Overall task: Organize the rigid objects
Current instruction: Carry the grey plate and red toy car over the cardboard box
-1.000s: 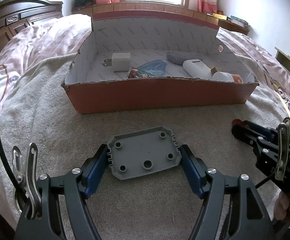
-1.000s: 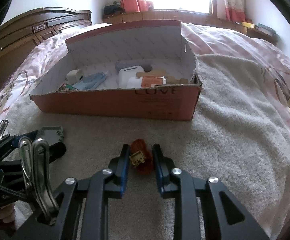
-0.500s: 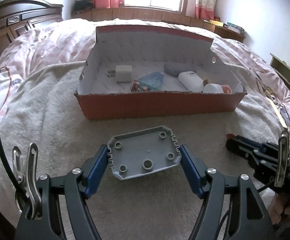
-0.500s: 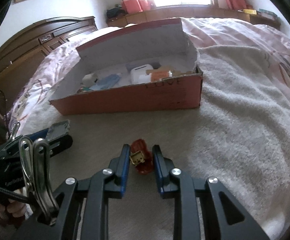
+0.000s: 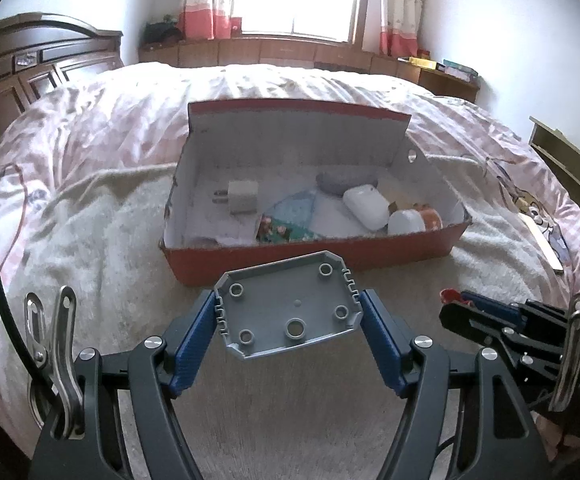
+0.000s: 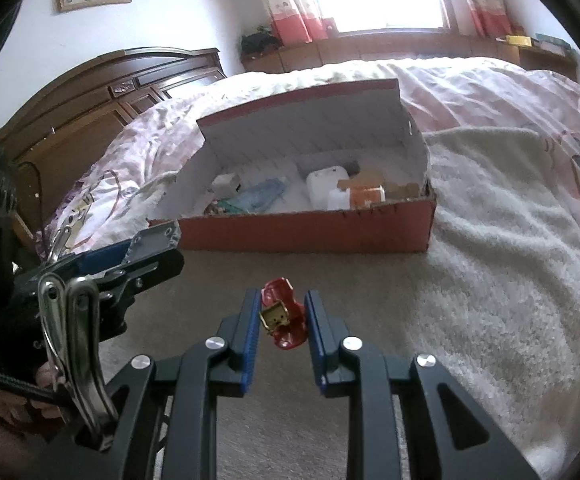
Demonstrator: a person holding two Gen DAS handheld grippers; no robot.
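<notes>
Left gripper clamps a grey plastic plate by its two short edges, jaws wide, held clear above the blanket just in front of the red box. Right gripper pinches a small red toy, jaws narrow, also in front of the red box, near its middle.
</notes>
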